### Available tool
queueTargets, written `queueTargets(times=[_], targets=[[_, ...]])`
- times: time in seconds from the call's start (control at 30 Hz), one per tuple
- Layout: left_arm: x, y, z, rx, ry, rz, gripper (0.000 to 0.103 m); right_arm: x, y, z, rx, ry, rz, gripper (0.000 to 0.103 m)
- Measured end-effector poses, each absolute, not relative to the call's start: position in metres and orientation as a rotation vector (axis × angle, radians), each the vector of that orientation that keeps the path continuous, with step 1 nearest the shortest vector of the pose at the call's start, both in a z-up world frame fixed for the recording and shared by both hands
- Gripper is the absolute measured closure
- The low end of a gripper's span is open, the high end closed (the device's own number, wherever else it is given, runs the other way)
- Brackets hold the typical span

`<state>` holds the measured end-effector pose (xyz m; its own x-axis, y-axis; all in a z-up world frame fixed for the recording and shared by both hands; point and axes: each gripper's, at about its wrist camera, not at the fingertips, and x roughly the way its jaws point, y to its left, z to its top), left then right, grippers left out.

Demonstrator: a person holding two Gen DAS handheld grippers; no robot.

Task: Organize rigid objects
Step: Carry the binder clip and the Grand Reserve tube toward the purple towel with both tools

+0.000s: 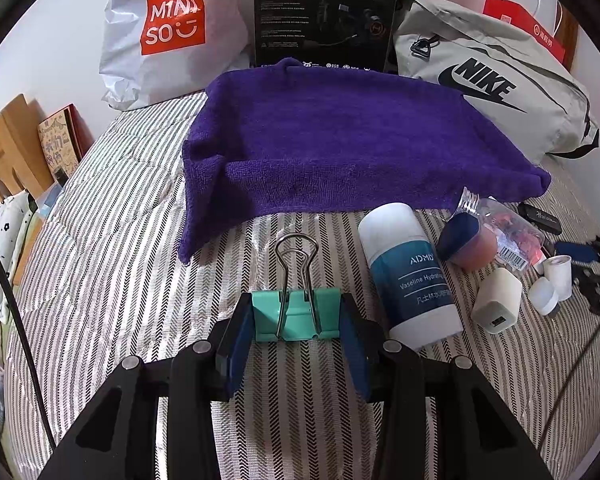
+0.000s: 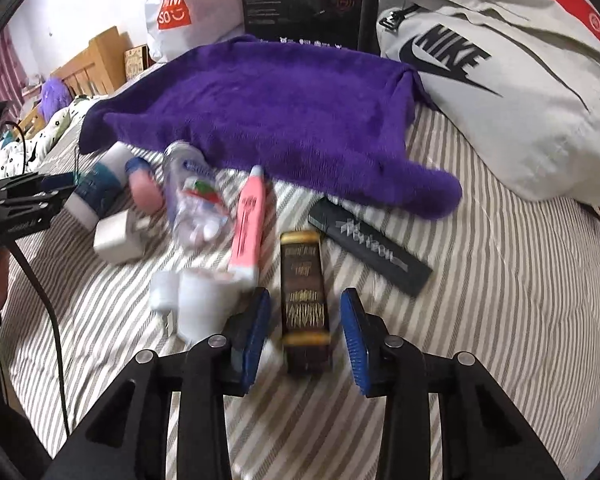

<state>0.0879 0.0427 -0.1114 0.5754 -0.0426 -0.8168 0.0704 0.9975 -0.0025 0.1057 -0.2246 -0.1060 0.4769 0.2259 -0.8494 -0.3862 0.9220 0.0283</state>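
Nearest the left wrist camera, the left gripper (image 1: 297, 322) pinches 1 teal binder clip (image 1: 296, 314) between its blue pads, just above the striped bedcover (image 1: 112, 264); the clip's wire handles point far, toward the purple towel (image 1: 340, 148). To its right lies 1 white-and-teal lotion stick (image 1: 410, 276), long axis near to far, then 1 white charger (image 1: 496, 298).

In the right wrist view, the right gripper (image 2: 305, 326) has its fingers spread on either side of 1 dark gold-trimmed box (image 2: 305, 300), apparently not touching it; the box's long axis runs near to far. Only this view shows 1 pink tube (image 2: 249, 222) left of the box and 1 black flat case (image 2: 370, 246) to its right. The blurred left cluster holds perhaps 2 small white containers (image 2: 188, 300).
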Motion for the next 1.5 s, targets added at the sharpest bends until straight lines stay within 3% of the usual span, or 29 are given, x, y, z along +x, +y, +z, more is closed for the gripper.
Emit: queueTargets(times=[0.03,0.1,0.97,1.5], targets=[[0.088,0.043,-0.111,0.032,0.956,-0.066,0.063,0.108,-0.222,-0.106,-0.187,1.001,0.378,0.067],[0.088,0.043,-0.111,0.031,0.955,-0.067,0.063,0.108,-0.221,-0.105,-0.182,1.0,0.38,0.079],[0.088,0.042,-0.11,0.033,0.952,-0.064,0.064,0.084,-0.228,-0.102,-0.158,1.028,0.267,0.08],[0.084,0.058,-0.072,-0.014,0.957,-0.071,0.064,0.086,-0.24,-0.066,-0.09,1.029,0.268,0.08]])
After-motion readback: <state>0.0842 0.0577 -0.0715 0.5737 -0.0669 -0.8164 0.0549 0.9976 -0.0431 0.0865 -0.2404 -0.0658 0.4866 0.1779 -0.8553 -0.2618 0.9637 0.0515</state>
